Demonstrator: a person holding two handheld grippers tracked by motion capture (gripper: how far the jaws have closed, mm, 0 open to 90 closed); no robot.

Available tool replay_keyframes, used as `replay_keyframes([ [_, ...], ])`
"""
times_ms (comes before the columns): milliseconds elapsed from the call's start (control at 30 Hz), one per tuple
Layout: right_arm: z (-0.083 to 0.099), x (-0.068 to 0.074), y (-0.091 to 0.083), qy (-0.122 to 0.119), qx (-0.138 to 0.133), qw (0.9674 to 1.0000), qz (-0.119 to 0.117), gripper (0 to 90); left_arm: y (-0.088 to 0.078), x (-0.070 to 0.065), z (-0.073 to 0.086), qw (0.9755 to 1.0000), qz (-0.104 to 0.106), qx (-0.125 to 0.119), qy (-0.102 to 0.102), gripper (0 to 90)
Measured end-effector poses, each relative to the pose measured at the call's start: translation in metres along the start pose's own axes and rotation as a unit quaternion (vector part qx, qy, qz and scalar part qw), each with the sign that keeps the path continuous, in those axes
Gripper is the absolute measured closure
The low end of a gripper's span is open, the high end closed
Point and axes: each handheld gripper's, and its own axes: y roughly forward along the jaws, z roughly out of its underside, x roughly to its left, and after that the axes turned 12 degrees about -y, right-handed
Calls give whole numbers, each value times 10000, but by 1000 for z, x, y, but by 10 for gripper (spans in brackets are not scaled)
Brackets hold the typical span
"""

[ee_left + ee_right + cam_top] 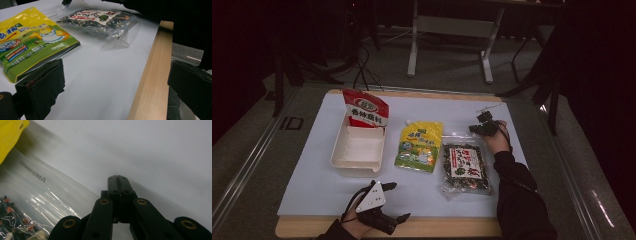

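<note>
Seaweed bag (pixel 465 167) is the thing in hand, judging by where the right gripper (pixel 477 128) sits: in the high view that gripper hangs at the bag's far edge, about 12 o'clock from the bag's middle, its tips turned toward 9 o'clock over the clear top seal. The bag's long axis runs from 12 to 6 o'clock, nearly in line with the right forearm, which lies along the bag's 3 o'clock side with the wrist bent inward. The left gripper (pixel 399 200) rests at the table's (pixel 452 227) near edge, at roughly 8 o'clock from the bag and well apart from it, so the right hand is plainly the nearer. A yellow pouch (pixel 419 146) lies just beside the bag at 9 o'clock, and a tray (pixel 358 149) with a red pouch (pixel 365 108) stands beyond that. In the left gripper view the jaws stand wide apart with nothing between them; the yellow pouch (pixel 32 42) shows at 10 o'clock and the seaweed bag (pixel 100 21) at 12. In the right gripper view the right gripper (pixel 118 178) has its jaws pressed together, holding nothing, over white sheet; the bag's clear seal (pixel 50 192) lies at 9 o'clock, just beside the tips, so they must part before any pinch.
</note>
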Motion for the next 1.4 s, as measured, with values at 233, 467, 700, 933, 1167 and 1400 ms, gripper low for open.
replay_keyframes([
  [233, 1, 9, -6, -7, 5, 9998, -214, 900, 0, 0, 0, 10000, 0, 0, -5, 21],
  [467, 14, 20, -6, -80, 33, 9996, -282, 900, 0, -1, -1, 10000, -26, 2, -3, 21],
  [700, 23, 32, -16, -212, 56, 9990, -378, 900, 0, -1, -1, 10000, -14, 3, -13, 21],
  [933, 33, 49, -28, -451, 77, 9982, -385, 900, 0, -2, -1, 10000, -7, 22, 15, 21],
  [1167, 42, 62, -35, -521, 55, 9977, -429, 900, 0, -2, -2, 10000, -5, 10, 9, 21],
  [1400, 37, 58, -48, -517, -90, 9981, -313, 900, 0, -2, -2, 10000, -9, 8, 7, 21],
])
